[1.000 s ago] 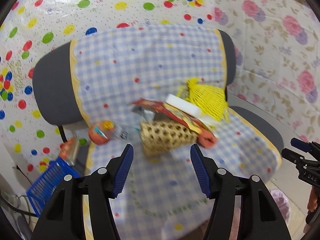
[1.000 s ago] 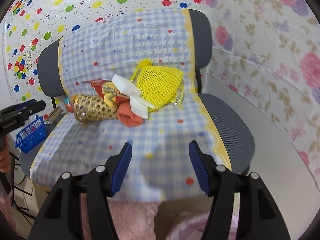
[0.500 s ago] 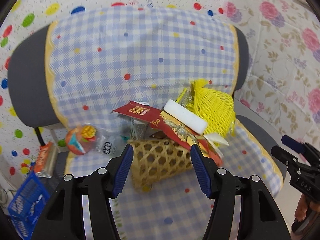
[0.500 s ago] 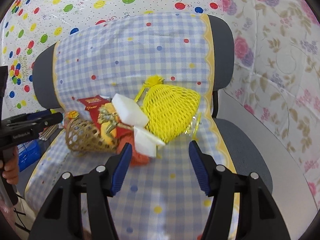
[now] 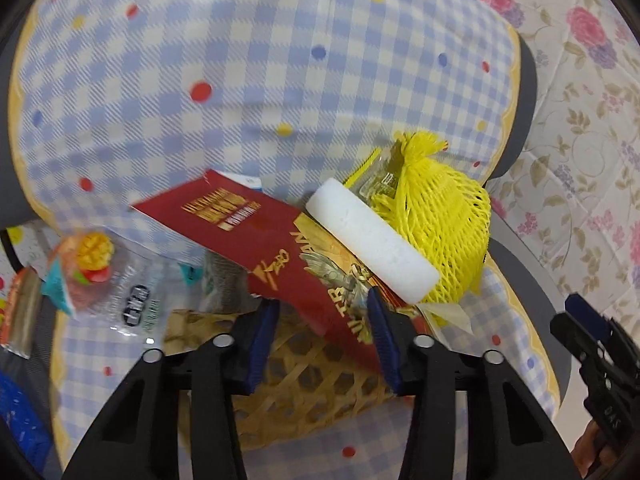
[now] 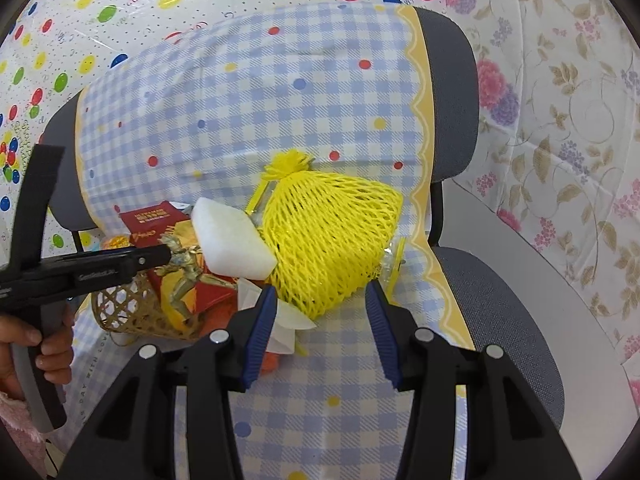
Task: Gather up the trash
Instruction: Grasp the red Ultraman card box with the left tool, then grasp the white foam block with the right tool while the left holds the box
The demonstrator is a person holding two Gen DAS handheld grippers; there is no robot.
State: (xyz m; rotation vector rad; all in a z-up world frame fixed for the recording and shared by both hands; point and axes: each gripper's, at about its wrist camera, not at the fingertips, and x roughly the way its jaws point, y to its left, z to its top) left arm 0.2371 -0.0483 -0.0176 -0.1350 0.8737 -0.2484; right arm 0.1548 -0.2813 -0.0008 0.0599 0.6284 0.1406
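A woven bamboo basket (image 5: 304, 384) lies on its side on the checked chair seat, with a red and gold wrapper (image 5: 276, 252) sticking out of it. A white foam block (image 5: 372, 244) rests on the wrapper against a yellow net bag (image 5: 440, 224). My left gripper (image 5: 322, 344) is open, its jaws on either side of the wrapper over the basket mouth. My right gripper (image 6: 320, 330) is open just in front of the yellow net bag (image 6: 332, 236). The basket (image 6: 136, 312), the wrapper (image 6: 184, 264) and the foam block (image 6: 232, 240) show to its left.
A clear snack wrapper with a fruit picture (image 5: 100, 276) lies at the seat's left edge. A blue plastic crate (image 5: 20, 432) sits on the floor to the left. The chair's checked cover (image 6: 320, 412) has bare room in front. Patterned wall sheets stand behind.
Both grippers have moved in toward the pile. The left now straddles the wrapper at the basket mouth. The right has come close to the yellow net bag. Both stay open.
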